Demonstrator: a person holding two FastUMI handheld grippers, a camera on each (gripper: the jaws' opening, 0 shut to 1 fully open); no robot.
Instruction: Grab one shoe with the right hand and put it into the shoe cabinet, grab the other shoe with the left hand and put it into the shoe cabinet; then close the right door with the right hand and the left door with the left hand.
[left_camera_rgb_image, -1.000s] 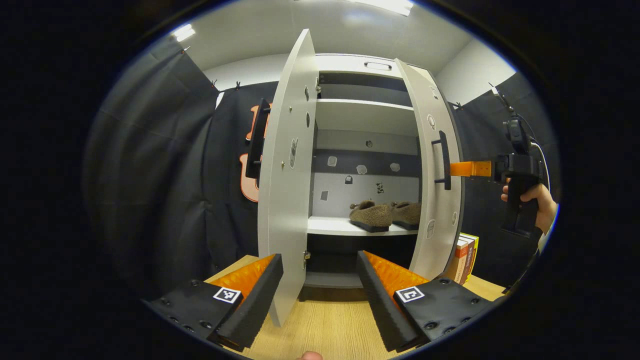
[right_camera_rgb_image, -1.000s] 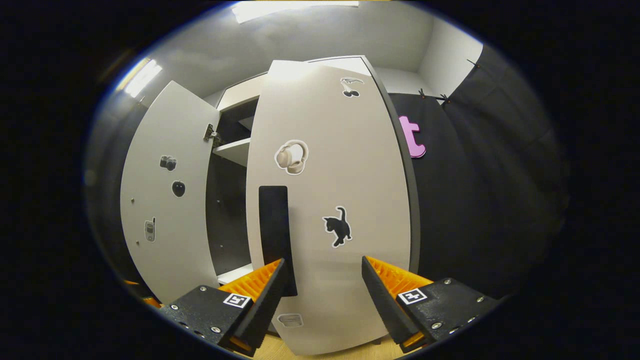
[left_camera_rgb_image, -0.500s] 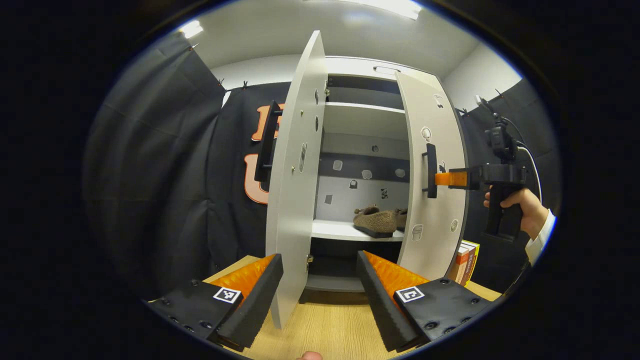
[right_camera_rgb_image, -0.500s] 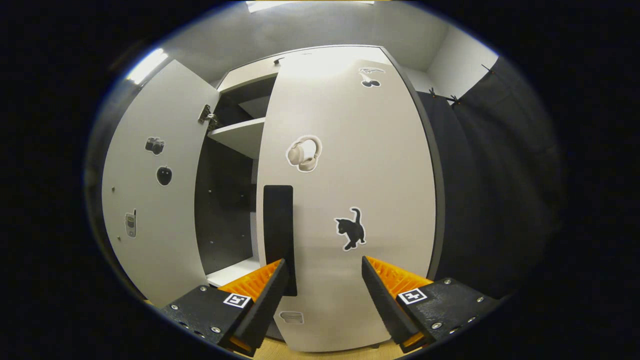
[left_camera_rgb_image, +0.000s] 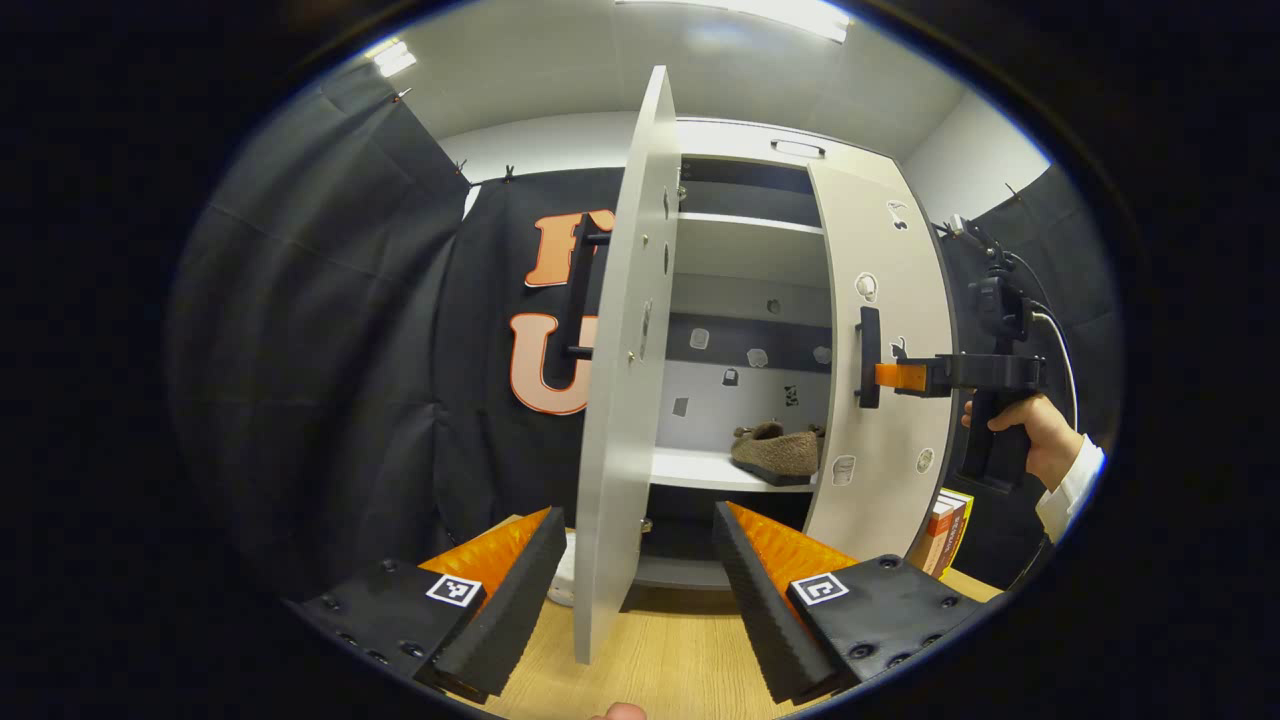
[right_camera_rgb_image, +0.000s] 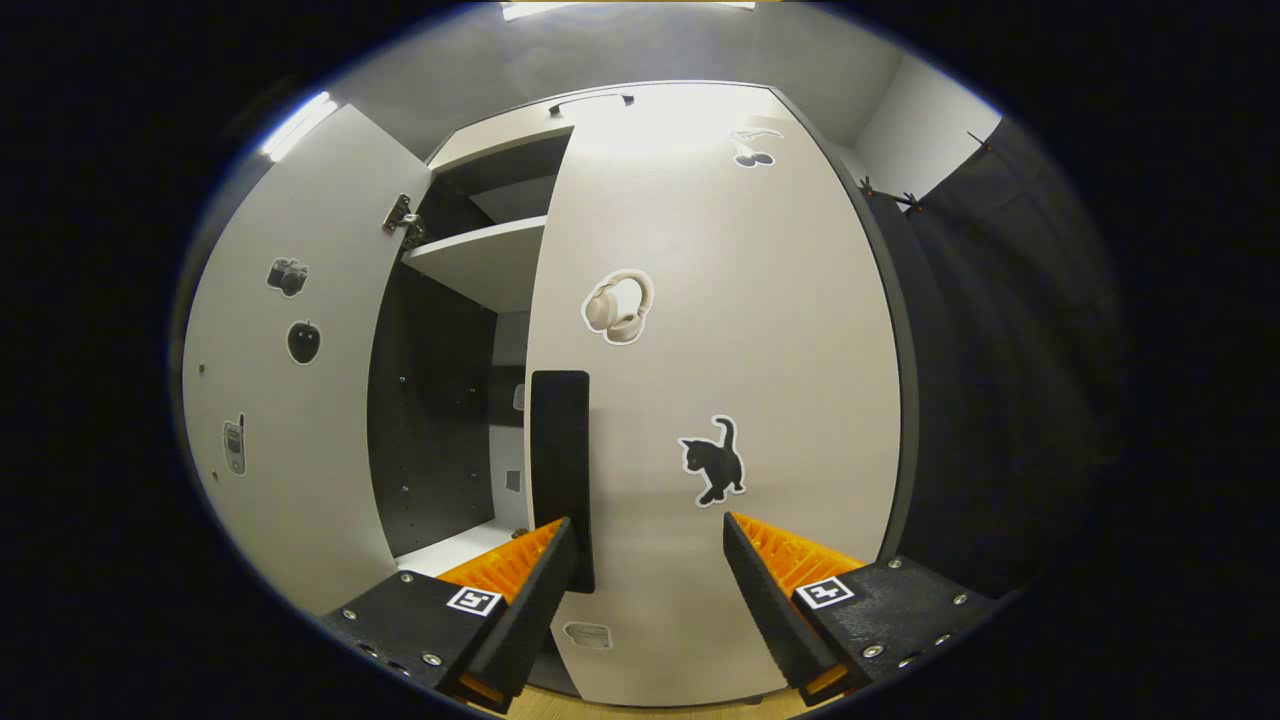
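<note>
Pressing against the right door (right_camera_rgb_image: 720, 380), the right gripper (right_camera_rgb_image: 648, 540) has its fingers spread wide at the bottom of the right gripper view, with one fingertip at the lower end of the door's black handle (right_camera_rgb_image: 560, 470); nothing is clamped between them. That door fills the middle of the frame, bearing headphone, cat and cherry stickers. At the left of the frame the left door (right_camera_rgb_image: 290, 380) stands open, showing camera, apple and phone stickers on its inner face.

In the left gripper view the left gripper (left_camera_rgb_image: 640, 560) is wide open at the bottom, holding nothing, its fingers on either side of the left door's edge (left_camera_rgb_image: 625, 380) without touching it. Right of centre, the shoe cabinet (left_camera_rgb_image: 745, 300) shows a brown shoe (left_camera_rgb_image: 775, 455) lying on its white shelf. At the right of the frame a hand (left_camera_rgb_image: 1040, 445) holds the right gripper against the right door's handle (left_camera_rgb_image: 868, 355). Books (left_camera_rgb_image: 945, 525) stand on the wooden floor (left_camera_rgb_image: 660, 660) at lower right.
</note>
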